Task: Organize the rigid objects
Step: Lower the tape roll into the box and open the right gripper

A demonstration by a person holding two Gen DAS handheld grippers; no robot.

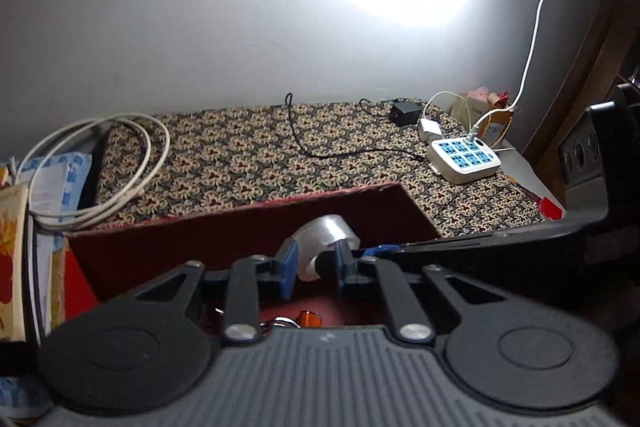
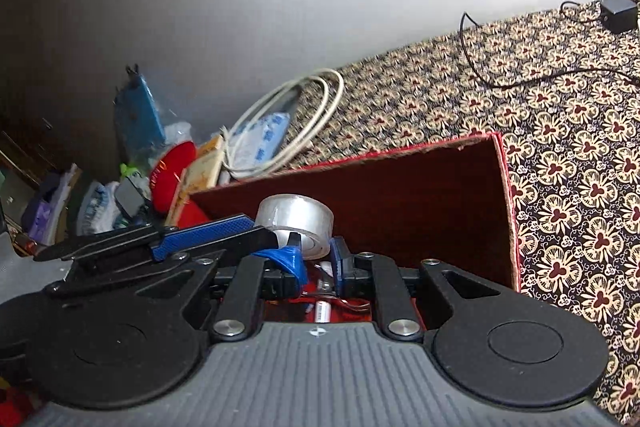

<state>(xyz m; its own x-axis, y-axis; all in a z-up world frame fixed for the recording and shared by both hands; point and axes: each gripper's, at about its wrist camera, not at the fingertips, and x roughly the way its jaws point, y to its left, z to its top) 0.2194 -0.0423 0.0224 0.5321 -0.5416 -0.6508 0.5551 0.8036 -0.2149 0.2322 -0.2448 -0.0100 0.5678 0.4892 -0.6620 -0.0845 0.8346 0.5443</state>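
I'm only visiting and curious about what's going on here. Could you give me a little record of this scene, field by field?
item held: tape, a clear roll, above the open box
left gripper: shut on tape
right gripper: shut on tape, from the other side
box: red, open-topped, on the cloth
cloth: patterned, covers the table
also on cloth: power strip, white cable in a coil, black adapter
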